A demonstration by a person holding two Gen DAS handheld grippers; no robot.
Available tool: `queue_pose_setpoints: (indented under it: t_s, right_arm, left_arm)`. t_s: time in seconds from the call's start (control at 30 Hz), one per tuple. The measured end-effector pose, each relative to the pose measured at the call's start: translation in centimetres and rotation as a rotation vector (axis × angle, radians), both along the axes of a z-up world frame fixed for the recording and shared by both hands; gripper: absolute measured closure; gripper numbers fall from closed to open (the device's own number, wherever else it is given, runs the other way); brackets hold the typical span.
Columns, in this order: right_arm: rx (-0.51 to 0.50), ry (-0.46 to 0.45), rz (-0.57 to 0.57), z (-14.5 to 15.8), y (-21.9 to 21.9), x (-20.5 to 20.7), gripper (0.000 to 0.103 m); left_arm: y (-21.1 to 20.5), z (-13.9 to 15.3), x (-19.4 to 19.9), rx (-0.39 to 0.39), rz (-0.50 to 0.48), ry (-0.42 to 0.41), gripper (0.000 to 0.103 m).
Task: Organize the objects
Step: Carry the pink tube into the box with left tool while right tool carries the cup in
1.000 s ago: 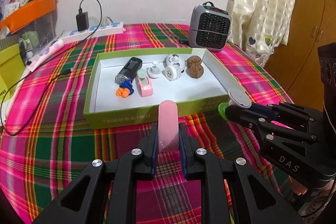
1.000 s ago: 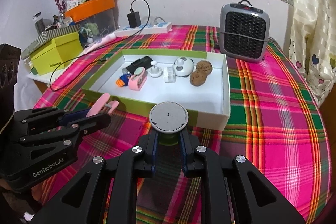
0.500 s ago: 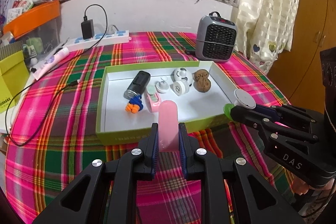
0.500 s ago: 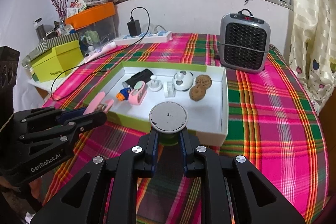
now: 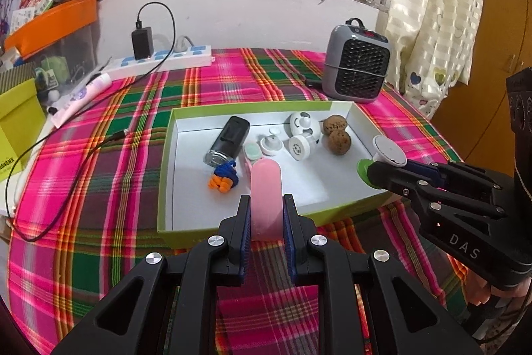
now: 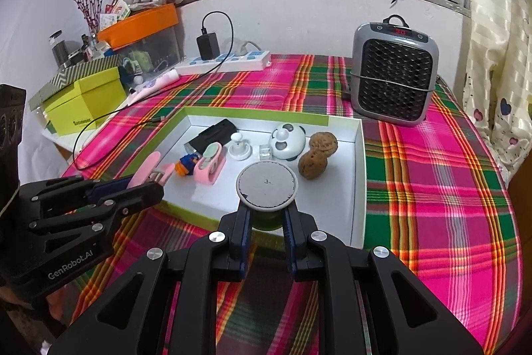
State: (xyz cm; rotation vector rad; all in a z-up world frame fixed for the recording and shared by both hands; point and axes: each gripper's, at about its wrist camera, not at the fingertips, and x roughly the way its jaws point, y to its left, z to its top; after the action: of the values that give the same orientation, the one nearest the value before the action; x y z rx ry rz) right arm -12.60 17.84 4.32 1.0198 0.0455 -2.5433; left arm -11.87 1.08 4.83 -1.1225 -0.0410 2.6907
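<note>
A: Objects for sorting are sitting in the green-rimmed box (image 5: 166,162) on the plaid worktop (image 5: 99,188). From the left wrist view, what is the left hand-held gripper (image 5: 266,215) doing?

B: It is clamping narrowly on a pink case (image 5: 266,188), which is sticking up between the pads and hanging over the box's near wall. Beyond it in the box are lying a black cylinder (image 5: 229,138), an orange and blue knot (image 5: 223,179), a white knob (image 5: 272,143), a panda toy (image 5: 304,125) and two walnuts (image 5: 337,135).

A: Is the other one showing there?

B: Yes, the right hand-held gripper (image 5: 372,168) is reaching in from the right, over the box's right corner, gripping a green-based white disc (image 5: 389,150).

A: And from the right wrist view?

B: The right hand-held gripper (image 6: 266,222) is squeezing the green base of that disc (image 6: 266,185), whose grey face is pointing at the camera, just above the near wall of the box (image 6: 360,188). The walnuts (image 6: 314,164) are lying just beyond it to the right, the panda toy (image 6: 287,140) behind it.

A: And the left one there?

B: The left hand-held gripper (image 6: 146,185) is coming in from the left, holding the pink case (image 6: 144,170) over the box's left edge, near a pink tape dispenser (image 6: 209,167). A grey heater (image 6: 394,72) is standing past the box.
</note>
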Motion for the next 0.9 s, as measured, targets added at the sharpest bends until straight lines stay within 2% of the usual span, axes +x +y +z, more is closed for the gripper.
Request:
queue_pose_setpoints:
  t_s: [0.9]
  right_arm:
    - [0.031, -0.086, 0.019, -2.8, -0.8, -5.2, 0.085]
  left_arm:
    - [-0.2, -2.2, -3.8, -0.029, 0.023, -0.060, 0.087]
